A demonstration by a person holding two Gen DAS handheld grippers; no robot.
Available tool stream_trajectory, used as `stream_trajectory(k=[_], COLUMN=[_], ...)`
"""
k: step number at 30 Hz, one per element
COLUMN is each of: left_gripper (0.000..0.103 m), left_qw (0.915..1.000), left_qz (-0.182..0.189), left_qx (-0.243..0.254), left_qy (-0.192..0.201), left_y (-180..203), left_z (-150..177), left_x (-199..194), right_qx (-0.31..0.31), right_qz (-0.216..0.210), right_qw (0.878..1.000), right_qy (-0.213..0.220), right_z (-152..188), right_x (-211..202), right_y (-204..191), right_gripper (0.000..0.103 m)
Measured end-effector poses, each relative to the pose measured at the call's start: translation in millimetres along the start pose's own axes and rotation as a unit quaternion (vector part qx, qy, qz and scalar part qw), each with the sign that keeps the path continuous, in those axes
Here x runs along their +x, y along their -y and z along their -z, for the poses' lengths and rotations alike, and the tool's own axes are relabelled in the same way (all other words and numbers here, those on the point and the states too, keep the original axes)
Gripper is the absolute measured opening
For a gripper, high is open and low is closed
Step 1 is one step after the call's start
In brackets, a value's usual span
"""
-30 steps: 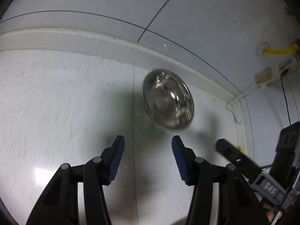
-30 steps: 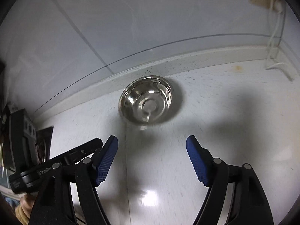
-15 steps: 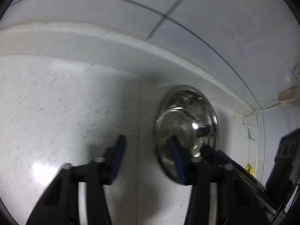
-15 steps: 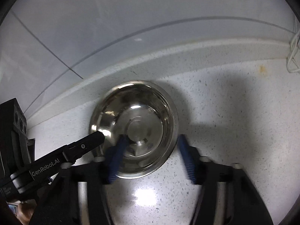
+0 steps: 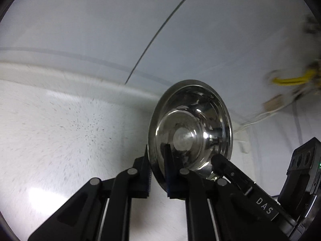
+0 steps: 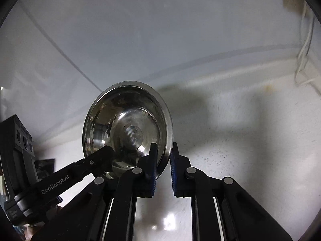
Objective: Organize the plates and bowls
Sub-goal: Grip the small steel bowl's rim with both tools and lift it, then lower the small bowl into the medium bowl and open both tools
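A shiny steel bowl (image 5: 190, 126) is held up off the white speckled counter (image 5: 60, 130), tilted so its inside faces the cameras. My left gripper (image 5: 158, 168) is shut on its left rim, one finger inside and one outside. My right gripper (image 6: 163, 160) is shut on the opposite rim of the same bowl (image 6: 128, 128). Each gripper shows in the other's view: the right one at the lower right of the left wrist view (image 5: 240, 180), the left one at the lower left of the right wrist view (image 6: 80, 172).
The counter (image 6: 240, 140) meets a pale tiled wall (image 5: 100, 30) just behind the bowl. White cables (image 6: 305, 50) and a yellow one (image 5: 289, 80) hang in the right corner by the wall.
Both grippers moved in on the bowl from either side, closed on its rim and lifted it off the counter, tilting it up.
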State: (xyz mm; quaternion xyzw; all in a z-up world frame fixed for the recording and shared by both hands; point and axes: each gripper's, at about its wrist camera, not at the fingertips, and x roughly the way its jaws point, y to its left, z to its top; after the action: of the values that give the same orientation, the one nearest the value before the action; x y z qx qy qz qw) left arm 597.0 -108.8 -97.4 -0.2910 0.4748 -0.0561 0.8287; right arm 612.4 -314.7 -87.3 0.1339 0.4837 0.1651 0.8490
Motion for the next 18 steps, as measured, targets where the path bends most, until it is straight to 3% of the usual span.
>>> stream_trajectory(k=[6, 11, 14, 18], left_gripper=[0.009, 0.009, 0.010, 0.010], left_qw=[0.9978, 0.9959, 0.9953, 0.9955], left_qz=[0.043, 0.076, 0.091, 0.082], left_qx=[0.024, 0.030, 0.032, 0.040], left_qy=[0.046, 0.037, 0.010, -0.026], left_y=[55, 82, 86, 73], left_z=[36, 100, 145, 211], left_x=[-114, -180, -191, -182], right_qx=[-0.028, -0.051, -0.058, -0.051], right_qz=[-0.001, 0.004, 0.005, 0.009], right_qw=[0.997, 0.993, 0.993, 0.996], right_qy=[0.069, 0.102, 0.103, 0.076], right_z=[23, 76, 114, 177], right_x=[-130, -234, -267, -289], right_y=[-31, -37, -39, -11], right_gripper=[0.011, 0.011, 0.011, 0.012])
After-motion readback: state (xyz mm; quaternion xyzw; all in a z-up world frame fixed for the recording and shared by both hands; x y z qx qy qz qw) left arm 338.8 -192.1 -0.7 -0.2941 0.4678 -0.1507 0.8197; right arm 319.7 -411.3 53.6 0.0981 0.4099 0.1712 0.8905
